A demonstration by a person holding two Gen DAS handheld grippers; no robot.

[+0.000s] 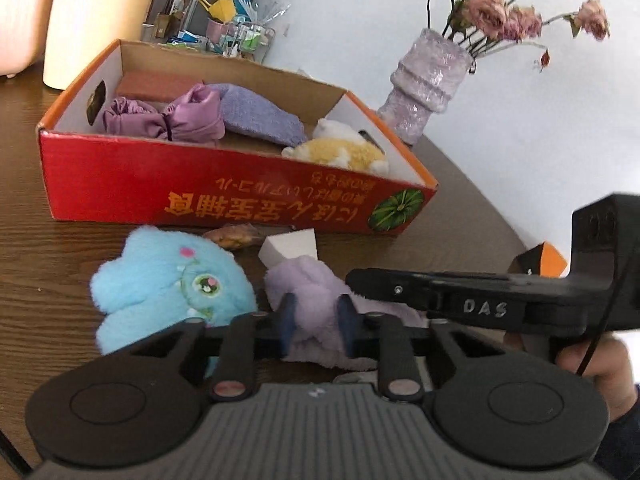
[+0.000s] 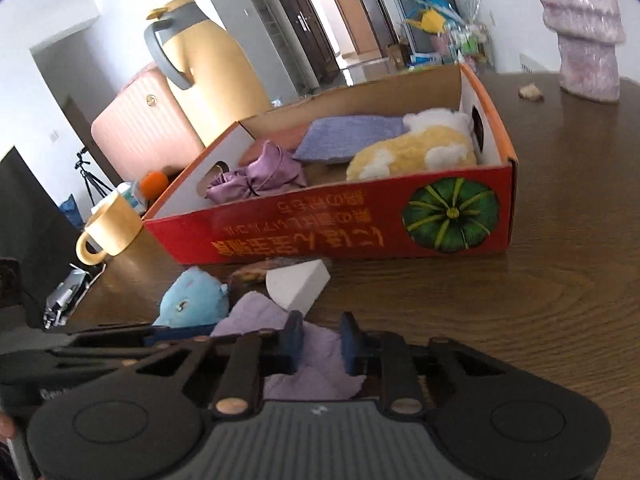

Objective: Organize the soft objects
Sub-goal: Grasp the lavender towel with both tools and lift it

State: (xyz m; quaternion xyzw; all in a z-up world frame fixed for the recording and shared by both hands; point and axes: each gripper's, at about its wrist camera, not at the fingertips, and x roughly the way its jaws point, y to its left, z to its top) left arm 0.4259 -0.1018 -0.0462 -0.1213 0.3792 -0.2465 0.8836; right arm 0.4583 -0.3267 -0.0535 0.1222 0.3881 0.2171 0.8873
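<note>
A lilac cloth (image 1: 316,300) lies on the wooden table in front of the red cardboard box (image 1: 208,188). My left gripper (image 1: 318,320) straddles it with its fingers partly closed around a fold. My right gripper (image 2: 320,344) is over the same cloth (image 2: 316,364), its fingers either side of it; its black finger (image 1: 420,288) crosses the left wrist view. A blue plush (image 1: 160,284) lies to the left of the cloth, also in the right wrist view (image 2: 196,300). A white foam wedge (image 2: 298,286) lies behind the cloth. The box (image 2: 320,236) holds a purple satin bag (image 2: 256,178), a lavender towel (image 2: 344,138) and a yellow-white plush (image 2: 420,148).
A lilac vase (image 1: 424,84) with dried roses stands right of the box. A yellow thermos (image 2: 208,68) and a yellow mug (image 2: 108,232) stand at the left. A brownish snack item (image 1: 232,236) lies against the box front. A small scrap (image 2: 530,92) lies near the vase.
</note>
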